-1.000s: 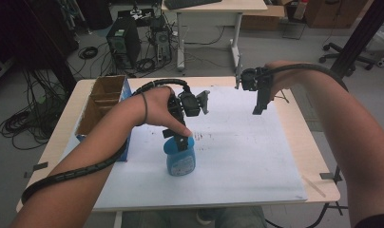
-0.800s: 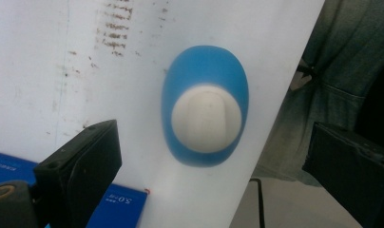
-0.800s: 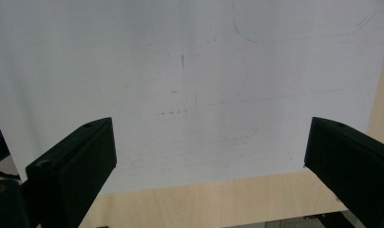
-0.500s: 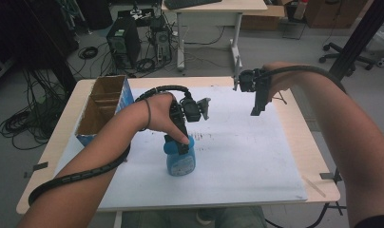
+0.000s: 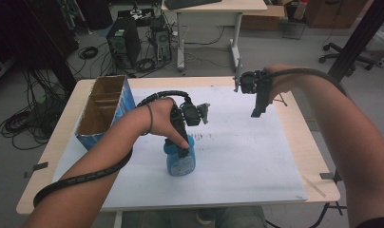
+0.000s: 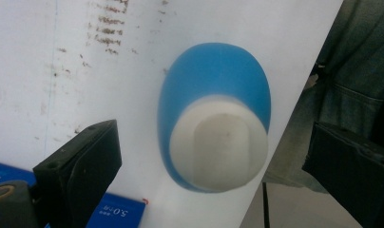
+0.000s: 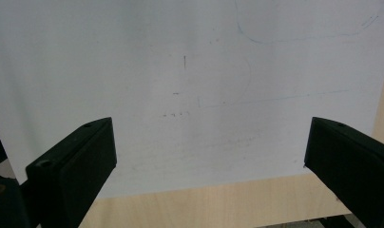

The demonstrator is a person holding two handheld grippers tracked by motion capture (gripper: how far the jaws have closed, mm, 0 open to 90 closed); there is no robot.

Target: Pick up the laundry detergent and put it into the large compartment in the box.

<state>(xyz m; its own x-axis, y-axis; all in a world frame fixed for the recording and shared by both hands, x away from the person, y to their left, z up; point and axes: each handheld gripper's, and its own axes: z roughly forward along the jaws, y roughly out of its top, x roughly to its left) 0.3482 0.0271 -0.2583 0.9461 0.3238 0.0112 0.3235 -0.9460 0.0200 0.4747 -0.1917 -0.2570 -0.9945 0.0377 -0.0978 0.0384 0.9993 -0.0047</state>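
Jaws of the left gripper [image 5: 183, 151] are standing wide apart above the blue bottle [image 5: 180, 160], low centre of the high view, gripping nothing. Right gripper [image 5: 256, 111] is hanging open and empty over the white sheet [image 5: 247, 152], upper right.

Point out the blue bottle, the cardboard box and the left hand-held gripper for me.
blue bottle [image 6: 214, 80]: left gripper view, on its blue shoulder above the white cap.
cardboard box [image 5: 125, 95]: high view, on its blue outer wall.
left hand-held gripper [image 6: 214, 180]: left gripper view, midway between its open jaws, over the cap.
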